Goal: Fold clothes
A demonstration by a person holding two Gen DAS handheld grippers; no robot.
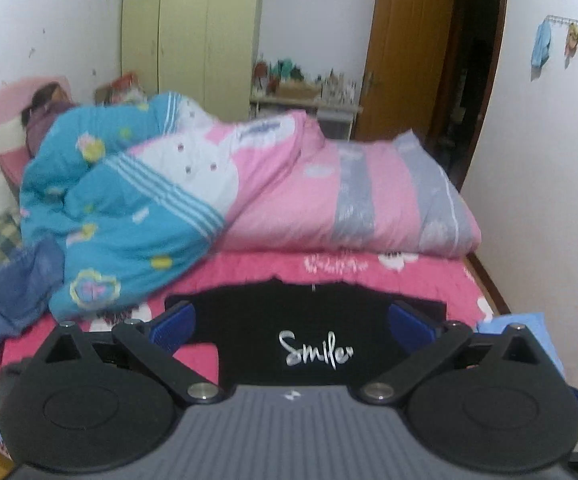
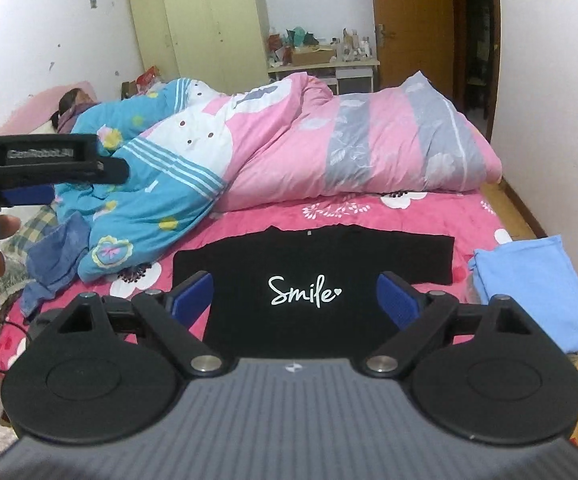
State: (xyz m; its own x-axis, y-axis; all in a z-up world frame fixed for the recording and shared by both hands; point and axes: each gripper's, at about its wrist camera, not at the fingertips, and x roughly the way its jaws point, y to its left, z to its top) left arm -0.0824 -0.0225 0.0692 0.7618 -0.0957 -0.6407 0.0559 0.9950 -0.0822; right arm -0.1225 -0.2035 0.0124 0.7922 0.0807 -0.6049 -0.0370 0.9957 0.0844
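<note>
You have 1 black T-shirt [image 2: 313, 264] spread flat, 1 light blue garment [image 2: 537, 292] beside it and 1 dark blue cloth [image 2: 57, 264] bunched at the other side. You hold 2 grippers: the left gripper [image 1: 291, 325] and the right gripper [image 2: 295, 297]. On the bed lie 2 quilts, 1 blue [image 2: 149, 208] and 1 pink [image 2: 369, 152].

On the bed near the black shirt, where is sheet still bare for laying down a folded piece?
Free: the pink sheet strip between the black shirt and the quilt, and a narrow gap between the shirt and the blue cloth. Crowded: left side, where the blue duvet and denim garment spill over.
</note>
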